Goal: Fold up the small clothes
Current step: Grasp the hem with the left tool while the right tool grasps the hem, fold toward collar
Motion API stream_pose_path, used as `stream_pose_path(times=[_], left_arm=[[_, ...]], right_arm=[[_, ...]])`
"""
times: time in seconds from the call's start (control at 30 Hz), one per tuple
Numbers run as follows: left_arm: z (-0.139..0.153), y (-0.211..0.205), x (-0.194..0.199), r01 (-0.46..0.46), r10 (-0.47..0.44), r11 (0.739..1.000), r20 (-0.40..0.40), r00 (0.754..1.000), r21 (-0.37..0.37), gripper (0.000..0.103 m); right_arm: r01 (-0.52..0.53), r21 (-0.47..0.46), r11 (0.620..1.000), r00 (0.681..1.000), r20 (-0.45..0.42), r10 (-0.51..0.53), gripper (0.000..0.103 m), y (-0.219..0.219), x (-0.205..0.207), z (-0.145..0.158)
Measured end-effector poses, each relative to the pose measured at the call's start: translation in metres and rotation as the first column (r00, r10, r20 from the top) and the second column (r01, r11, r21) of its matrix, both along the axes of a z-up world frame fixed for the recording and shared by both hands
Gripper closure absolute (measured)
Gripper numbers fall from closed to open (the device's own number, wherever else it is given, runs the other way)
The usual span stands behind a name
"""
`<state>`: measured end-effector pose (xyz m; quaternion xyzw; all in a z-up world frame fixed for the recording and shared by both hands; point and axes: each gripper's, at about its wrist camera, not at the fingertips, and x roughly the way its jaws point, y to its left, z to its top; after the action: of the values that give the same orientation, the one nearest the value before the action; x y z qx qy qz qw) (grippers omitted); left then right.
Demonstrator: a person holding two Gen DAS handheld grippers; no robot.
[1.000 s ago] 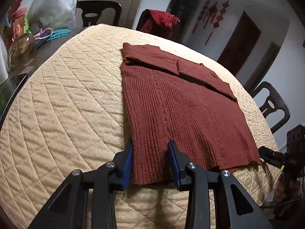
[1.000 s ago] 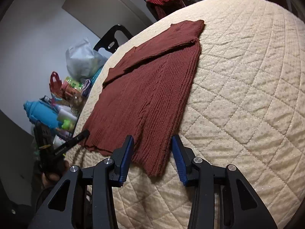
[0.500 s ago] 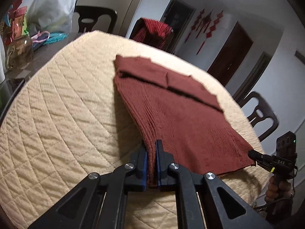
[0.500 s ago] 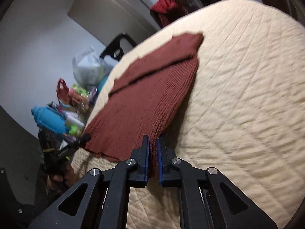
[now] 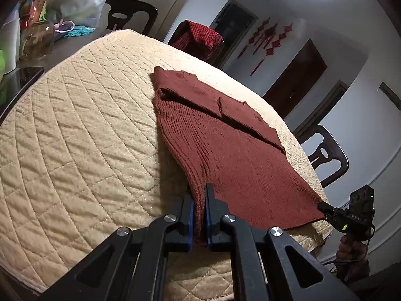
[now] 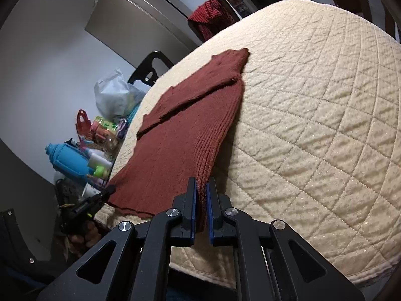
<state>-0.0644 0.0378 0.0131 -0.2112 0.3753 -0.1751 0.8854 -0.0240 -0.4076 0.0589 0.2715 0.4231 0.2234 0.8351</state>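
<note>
On quilted table (image 5: 75,150), both hand-held grippers, left (image 5: 199,208) & right (image 6: 201,198), pinch sweater (image 5: 238,155) hem corners, lifted a bit, prob. to fold it up w/ even edges.

A home dining room: a round worktop under a beige quilted cover (image 5: 75,135), black dining chairs (image 5: 325,155) around it, red Chinese knot ornaments (image 5: 265,42) on the wall beside dark wooden doors (image 5: 298,75). A plastic bag (image 6: 112,95), a blue bottle (image 6: 67,160) and a glass jar (image 5: 37,40) clutter one edge.
</note>
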Motion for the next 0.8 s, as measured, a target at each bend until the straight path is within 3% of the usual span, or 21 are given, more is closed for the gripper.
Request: stream_pose_path(times=[0.23, 0.43, 0.63, 0.8], left_arm=[[0.025, -0.002, 0.013, -0.010, 0.009, 1.000, 0.065, 0.998, 0.016, 0.094], [0.052, -0.008, 0.040, -0.015, 0.009, 0.999, 0.136, 0.991, 0.048, 0.094], [0.079, -0.016, 0.087, -0.026, 0.010, 0.996, 0.186, 0.982, 0.084, 0.094], [0.082, -0.019, 0.144, -0.033, 0.021, 0.996, 0.146, 0.989, 0.081, 0.094]], right_arm=[[-0.020, 0.016, 1.000, 0.997, 0.074, 0.019, 0.096, -0.001, 0.009, 0.020], [-0.020, 0.022, 1.000, 0.991, 0.132, 0.017, 0.096, -0.002, 0.041, 0.041], [-0.010, 0.025, 1.000, 0.986, 0.166, 0.006, 0.096, -0.001, 0.088, 0.062], [0.006, 0.061, 0.998, 0.989, 0.144, -0.015, 0.096, -0.005, 0.143, 0.068]])
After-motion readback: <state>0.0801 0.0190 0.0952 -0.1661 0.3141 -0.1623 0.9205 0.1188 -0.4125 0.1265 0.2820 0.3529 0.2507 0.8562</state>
